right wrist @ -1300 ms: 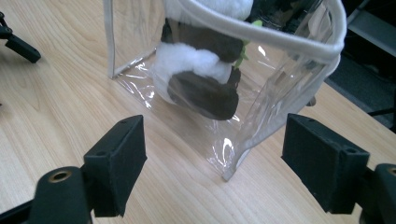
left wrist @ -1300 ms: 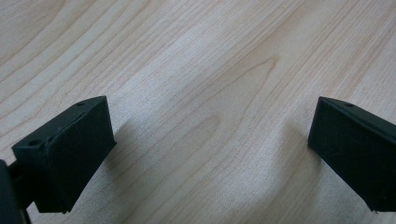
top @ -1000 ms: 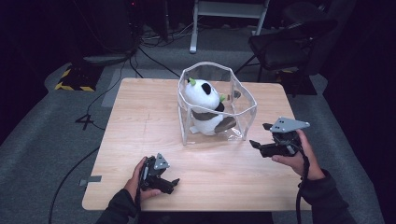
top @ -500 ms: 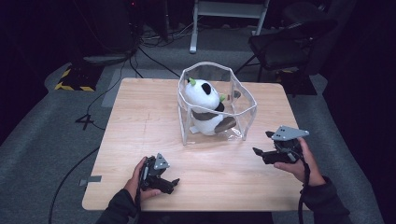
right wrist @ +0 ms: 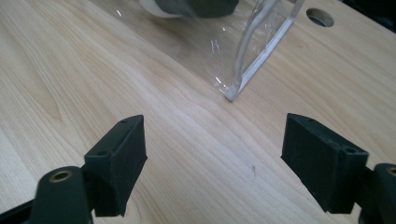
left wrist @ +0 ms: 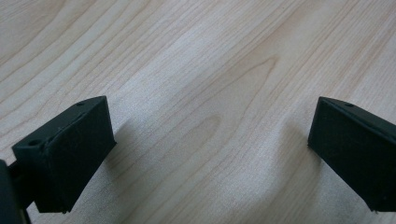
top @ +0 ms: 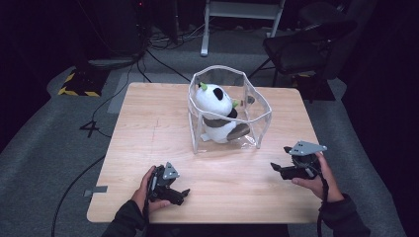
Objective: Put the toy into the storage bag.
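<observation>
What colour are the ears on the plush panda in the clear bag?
Green, on the plush panda; clearest in the high view.

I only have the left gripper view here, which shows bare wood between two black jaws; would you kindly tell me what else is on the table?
Observer: A clear plastic bag stands open at the table's far middle, with a plush panda inside.
Operator: Thank you. Where is the right tool?
Observer: The right tool is near the table's right edge, short of the bag and pointing left in the high view.
Operator: Is it holding anything?
Observer: No, its jaws stand apart over bare wood, with the bag's near corner just ahead in the right gripper view.
</observation>
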### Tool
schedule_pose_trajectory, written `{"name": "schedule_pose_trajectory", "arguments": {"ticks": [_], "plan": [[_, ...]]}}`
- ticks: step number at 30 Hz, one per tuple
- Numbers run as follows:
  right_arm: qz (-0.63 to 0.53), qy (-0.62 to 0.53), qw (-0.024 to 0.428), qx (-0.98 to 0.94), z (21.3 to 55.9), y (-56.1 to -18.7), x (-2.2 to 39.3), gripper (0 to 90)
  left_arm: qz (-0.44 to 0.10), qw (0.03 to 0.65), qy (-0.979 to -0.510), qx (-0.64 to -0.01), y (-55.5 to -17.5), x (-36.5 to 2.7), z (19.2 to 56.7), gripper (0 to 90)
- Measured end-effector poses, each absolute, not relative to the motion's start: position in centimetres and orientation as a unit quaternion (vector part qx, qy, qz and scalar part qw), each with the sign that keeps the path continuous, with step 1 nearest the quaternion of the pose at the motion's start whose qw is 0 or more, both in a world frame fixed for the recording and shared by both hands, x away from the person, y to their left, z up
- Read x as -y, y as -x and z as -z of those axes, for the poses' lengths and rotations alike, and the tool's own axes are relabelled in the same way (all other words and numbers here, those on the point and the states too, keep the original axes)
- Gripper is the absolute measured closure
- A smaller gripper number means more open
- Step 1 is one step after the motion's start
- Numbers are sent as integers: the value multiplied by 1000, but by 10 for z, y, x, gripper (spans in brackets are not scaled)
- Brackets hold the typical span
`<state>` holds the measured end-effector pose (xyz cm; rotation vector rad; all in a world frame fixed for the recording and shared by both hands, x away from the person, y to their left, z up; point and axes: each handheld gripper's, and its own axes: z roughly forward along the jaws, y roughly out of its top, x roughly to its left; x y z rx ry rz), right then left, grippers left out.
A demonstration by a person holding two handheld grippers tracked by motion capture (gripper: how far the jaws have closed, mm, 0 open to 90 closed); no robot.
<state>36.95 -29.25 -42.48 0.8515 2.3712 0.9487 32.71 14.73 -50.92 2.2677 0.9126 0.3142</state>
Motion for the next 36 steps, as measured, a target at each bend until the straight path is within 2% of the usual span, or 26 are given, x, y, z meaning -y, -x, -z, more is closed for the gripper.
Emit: {"name": "schedule_pose_trajectory", "arguments": {"ticks": [8,16,36], "plan": [[-329,-318,216,-862,440,-369,299,223,-120,332,-868,-349,-327,-147,509,4],[-327,-324,238,-855,453,-366,308,224,-120,332,-868,-349,-327,-147,509,4],[-330,-339,218,-854,482,-357,335,225,-122,332,-868,-348,-328,-147,509,3]]}}
